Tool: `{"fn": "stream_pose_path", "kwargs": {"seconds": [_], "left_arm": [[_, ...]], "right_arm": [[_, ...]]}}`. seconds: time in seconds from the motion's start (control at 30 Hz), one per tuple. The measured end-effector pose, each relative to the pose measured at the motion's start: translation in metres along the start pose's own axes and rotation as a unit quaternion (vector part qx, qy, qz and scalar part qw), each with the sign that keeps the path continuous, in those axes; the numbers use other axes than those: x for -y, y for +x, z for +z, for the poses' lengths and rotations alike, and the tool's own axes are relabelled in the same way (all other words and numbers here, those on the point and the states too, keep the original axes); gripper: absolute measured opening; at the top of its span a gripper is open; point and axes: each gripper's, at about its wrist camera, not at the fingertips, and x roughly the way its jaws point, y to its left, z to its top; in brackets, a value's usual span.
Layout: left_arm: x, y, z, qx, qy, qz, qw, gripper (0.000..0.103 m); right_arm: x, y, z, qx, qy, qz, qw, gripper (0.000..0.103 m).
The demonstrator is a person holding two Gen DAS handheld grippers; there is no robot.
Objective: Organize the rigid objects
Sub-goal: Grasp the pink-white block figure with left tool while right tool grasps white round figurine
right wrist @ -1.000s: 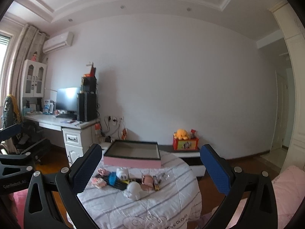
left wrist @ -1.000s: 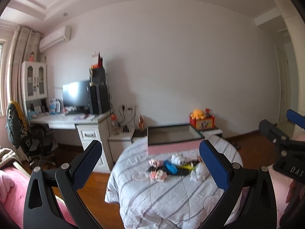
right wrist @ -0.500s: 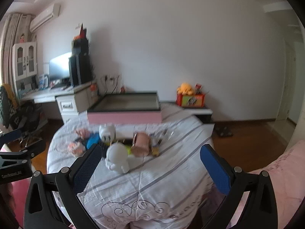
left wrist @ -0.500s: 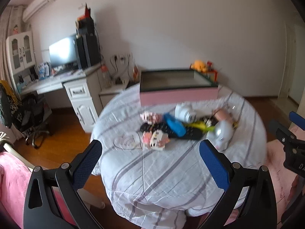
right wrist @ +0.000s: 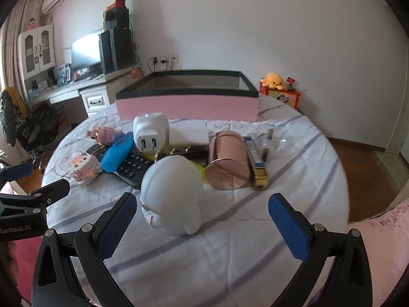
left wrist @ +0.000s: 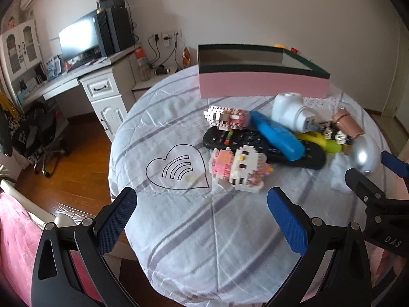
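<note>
From the left wrist view, the left tool [left wrist: 202, 216] is spread wide with nothing in it, low over the striped tabletop [left wrist: 194, 230]. The right tool [left wrist: 375, 168] pokes in at the right edge; only part of it shows here. It hides part of a silvery round toy [left wrist: 363, 153]. A black remote [left wrist: 255, 144] lies under a blue case [left wrist: 277, 138] and two pink brick toys [left wrist: 240, 168], so much of it is covered. A white plug [left wrist: 294, 113], a yellow thing [left wrist: 324, 142] and a copper cup [left wrist: 347, 125] lie in the same heap. Behind the heap sits a pink box [left wrist: 260, 85]; its floor cannot be seen, and nothing shows above its rim.

From the right wrist view, the right tool [right wrist: 202, 216] is spread wide too, holding nothing. The white round toy [right wrist: 171, 192] stands just ahead of it, close to its left finger, and blocks part of the heap. The copper cup [right wrist: 227, 161] lies on its side beside a gold bar [right wrist: 257, 163]. The pink box [right wrist: 189, 105] sits at the back. The left tool [right wrist: 38, 181] shows at the left edge.
</note>
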Motion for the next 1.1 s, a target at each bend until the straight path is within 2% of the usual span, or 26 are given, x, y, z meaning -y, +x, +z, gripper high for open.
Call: {"fn": "stream_pose_path", "kwargs": {"seconds": [0.2, 0.27, 0.37, 0.43, 0.67, 0.83, 0.93, 1.0, 1.03, 1.07, 1.1], "left_arm": [[-0.001, 0.024, 0.001, -0.018, 0.004, -0.032, 0.9993, 0.103], [0.000, 0.032, 0.000, -0.026, 0.002, -0.044, 0.9987, 0.103], [0.002, 0.036, 0.000, -0.011, 0.012, -0.042, 0.9990, 0.103], [0.001, 0.038, 0.000, -0.003, 0.006, -0.046, 0.9989, 0.103], [-0.005, 0.034, 0.000, 0.010, 0.013, -0.059, 0.9981, 0.103], [-0.014, 0.030, 0.002, 0.004, -0.002, -0.073, 0.9974, 0.102], [-0.017, 0.029, 0.002, 0.001, -0.013, -0.073, 0.9973, 0.095], [-0.015, 0.027, 0.002, 0.001, -0.007, -0.075, 0.9972, 0.087], [-0.014, 0.026, 0.003, 0.003, -0.003, -0.075, 0.9972, 0.076], [-0.014, 0.026, 0.002, 0.003, 0.000, -0.076, 0.9971, 0.069], [-0.013, 0.026, 0.003, 0.002, 0.004, -0.080, 0.9968, 0.067]], "right_arm": [[0.001, 0.023, -0.004, -0.025, -0.001, 0.009, 1.000, 0.103], [0.004, 0.021, -0.003, -0.021, 0.006, 0.009, 1.000, 0.103], [0.008, 0.032, -0.001, -0.066, 0.013, 0.015, 0.998, 0.103], [0.006, 0.034, 0.000, -0.073, 0.005, 0.008, 0.997, 0.103], [0.007, 0.033, 0.001, -0.082, -0.004, 0.012, 0.997, 0.103], [0.009, 0.033, 0.001, -0.079, -0.007, 0.026, 0.997, 0.103], [0.006, 0.030, 0.001, -0.072, 0.007, 0.020, 0.997, 0.103], [0.004, 0.028, 0.003, -0.068, 0.009, 0.032, 0.997, 0.101], [0.003, 0.027, 0.003, -0.065, 0.009, 0.036, 0.997, 0.099], [0.002, 0.026, 0.004, -0.061, 0.011, 0.040, 0.997, 0.092], [0.002, 0.025, 0.005, -0.059, 0.013, 0.053, 0.997, 0.085]]}}
